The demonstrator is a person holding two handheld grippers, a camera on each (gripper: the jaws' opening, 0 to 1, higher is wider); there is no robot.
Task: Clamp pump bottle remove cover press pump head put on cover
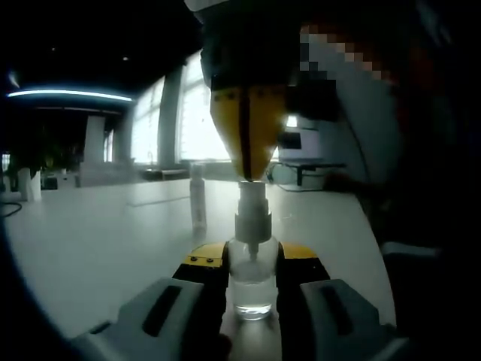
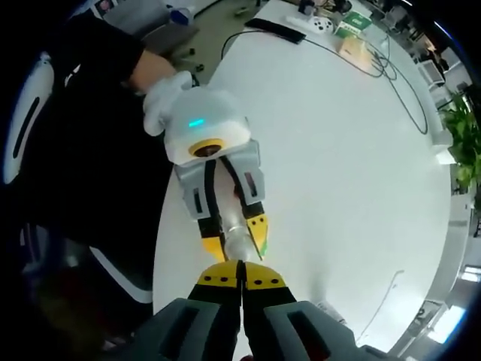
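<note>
bench [image 2: 338, 150]: white, rounded edge | far end: black cable [image 2: 391, 71], green-and-white box [image 2: 353, 21], dark flat device [image 2: 278, 28] | left gripper view: slim clear cover [image 1: 198, 199] standing upright on bench surface

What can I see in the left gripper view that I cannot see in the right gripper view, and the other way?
Left gripper view: the clear liquid inside the small transparent pump bottle, its pump head, and a slim cover standing behind on the white table.

Right gripper view: cables and a green plant at the table's far side.

Both: the left gripper clamping the bottle, and the right gripper, jaws shut, at the pump head.
</note>
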